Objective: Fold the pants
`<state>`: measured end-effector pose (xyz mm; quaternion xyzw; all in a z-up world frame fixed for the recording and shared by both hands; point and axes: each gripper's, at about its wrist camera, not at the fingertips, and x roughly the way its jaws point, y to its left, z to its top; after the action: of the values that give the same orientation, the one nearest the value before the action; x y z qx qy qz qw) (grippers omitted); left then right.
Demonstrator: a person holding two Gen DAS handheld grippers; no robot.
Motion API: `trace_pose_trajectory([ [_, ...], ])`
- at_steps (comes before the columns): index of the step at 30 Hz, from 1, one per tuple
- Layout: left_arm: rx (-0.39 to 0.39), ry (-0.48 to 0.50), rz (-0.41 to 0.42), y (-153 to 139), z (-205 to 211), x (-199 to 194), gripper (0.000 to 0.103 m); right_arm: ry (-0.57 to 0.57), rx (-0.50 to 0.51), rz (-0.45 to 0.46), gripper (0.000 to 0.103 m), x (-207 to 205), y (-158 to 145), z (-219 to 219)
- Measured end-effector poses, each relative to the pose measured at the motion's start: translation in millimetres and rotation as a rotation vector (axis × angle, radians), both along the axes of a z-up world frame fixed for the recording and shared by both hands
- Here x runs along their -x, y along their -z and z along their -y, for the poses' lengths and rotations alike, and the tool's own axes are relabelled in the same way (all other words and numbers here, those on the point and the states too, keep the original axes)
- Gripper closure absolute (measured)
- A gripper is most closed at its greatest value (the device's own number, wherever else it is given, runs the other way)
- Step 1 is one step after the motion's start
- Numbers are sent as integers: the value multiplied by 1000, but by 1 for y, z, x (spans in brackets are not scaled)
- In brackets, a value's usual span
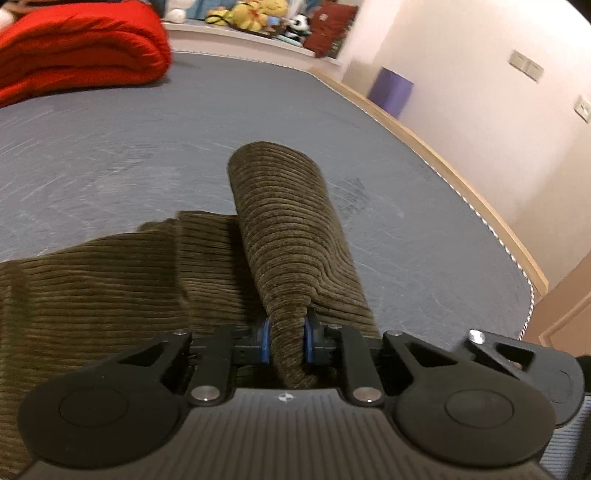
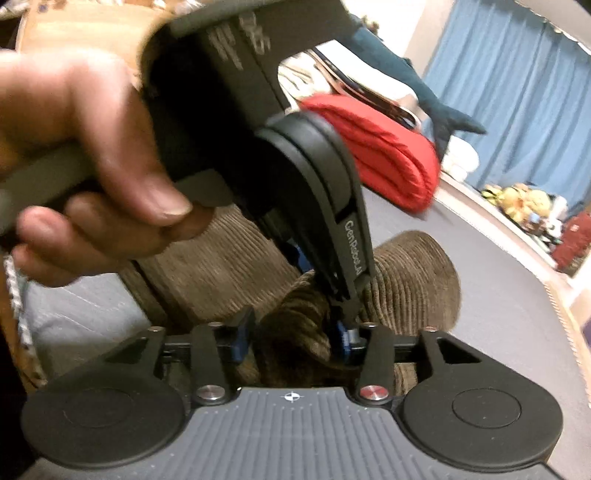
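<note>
Bed [image 1: 110,155]: grey cover, bears all items. Blanket [image 1: 74,55]: red, folded, at far end. Pants [image 1: 110,280]: brown corduroy, lying on the bed near its edge, one end lifted into a rolled loop; fold judged begun, not laid flat, further folds left. Left gripper [image 1: 287,341]: pads clamped on a bunched pants edge. Right gripper [image 2: 291,341]: jaws apart, cloth between them, pads not pressing. Hand [image 2: 85,162]: grasps the left gripper's handle. Containers: none seen

bedroom: bed [image 1: 147,122], plush toys [image 1: 251,14]
</note>
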<state>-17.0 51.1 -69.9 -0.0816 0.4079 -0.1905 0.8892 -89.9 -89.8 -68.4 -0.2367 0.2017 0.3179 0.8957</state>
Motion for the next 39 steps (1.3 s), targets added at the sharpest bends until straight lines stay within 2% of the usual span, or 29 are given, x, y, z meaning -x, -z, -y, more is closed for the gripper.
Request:
trace_pose_trajectory([
  [5, -2, -84, 12, -7, -36, 3, 85, -105, -139, -49, 51, 5, -18, 12],
  [7, -1, -130, 20, -12, -55, 4, 85, -127, -186, -82, 46, 4, -23, 18],
  [12, 48, -230, 15, -22, -104, 10, 86, -95, -325, -195, 44, -15, -34, 31],
  [16, 65, -308, 31, -34, -141, 20, 86, -15, -433, -221, 44, -34, -34, 42],
  [18, 64, -378, 43, -41, -163, 26, 86, 54, -469, -231, 38, -49, -31, 48],
  [21, 46, -471, 51, -50, -199, 35, 87, 167, -495, -285, 35, -60, -18, 53],
  [23, 34, -533, 31, -53, -223, 45, 87, 230, -483, -335, 34, -71, -5, 48],
  [25, -9, -583, 1, -53, -238, 55, 86, 273, -496, -422, 33, -90, 7, 44],
  [27, -72, -569, -32, -51, -246, 60, 85, 301, -508, -501, 32, -102, 20, 40],
  [28, -73, -571, -53, -46, -253, 64, 84, 308, -513, -544, 31, -103, 30, 38],
  [29, -68, -580, -71, -43, -258, 65, 81, 309, -522, -582, 31, -106, 38, 35],
  [31, -77, -611, -83, -40, -270, 69, 64, 306, -547, -649, 28, -112, 50, 30],
  [32, -75, -627, -77, -41, -275, 70, 44, 302, -561, -677, 25, -116, 56, 26],
  [33, -59, -641, -66, -41, -280, 74, 30, 296, -572, -700, 21, -115, 60, 23],
  [35, 10, -665, -58, -43, -290, 76, 25, 275, -588, -731, 19, -120, 64, 11],
  [37, 76, -636, -88, -36, -294, 71, 18, 268, -596, -733, 19, -132, 66, 0],
  [39, 85, -617, -127, -24, -298, 60, 16, 267, -597, -752, 18, -143, 68, -11],
])
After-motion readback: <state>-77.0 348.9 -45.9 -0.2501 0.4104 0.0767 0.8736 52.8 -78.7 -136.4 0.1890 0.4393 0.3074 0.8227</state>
